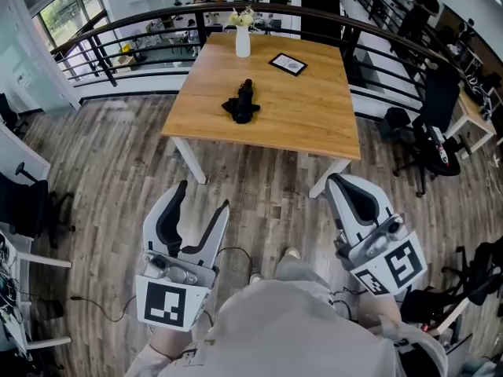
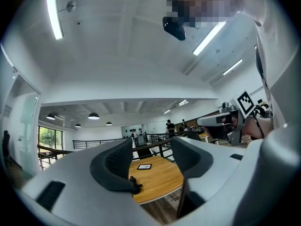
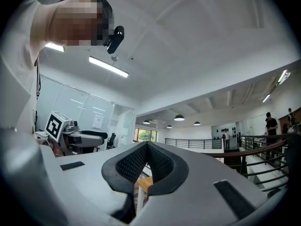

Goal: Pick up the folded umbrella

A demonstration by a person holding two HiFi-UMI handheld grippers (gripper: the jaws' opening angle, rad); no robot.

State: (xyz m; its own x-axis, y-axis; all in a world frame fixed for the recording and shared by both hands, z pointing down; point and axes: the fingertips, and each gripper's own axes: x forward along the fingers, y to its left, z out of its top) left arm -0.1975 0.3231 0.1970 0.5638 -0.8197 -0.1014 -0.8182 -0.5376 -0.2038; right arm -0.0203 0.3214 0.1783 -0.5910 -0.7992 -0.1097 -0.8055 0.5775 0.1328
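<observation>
The folded black umbrella (image 1: 242,103) lies loosely bunched near the middle of the wooden table (image 1: 302,112). In the left gripper view the umbrella (image 2: 134,185) shows beside the left jaw, far ahead on the table (image 2: 162,175). My left gripper (image 1: 200,204) is held low over the floor, well short of the table, open with nothing between its jaws; in its own view the left gripper (image 2: 151,144) frames the table. My right gripper (image 1: 338,181) is at about the same distance from the table. In its own view the right gripper (image 3: 146,148) is shut and empty.
A white vase with flowers (image 1: 242,38) and a small framed picture (image 1: 288,64) stand at the table's far end. A black railing (image 1: 377,42) curves behind the table. Office chairs (image 1: 428,136) stand at the right, another chair (image 1: 27,203) at the left. Plank floor (image 1: 251,210) lies between me and the table.
</observation>
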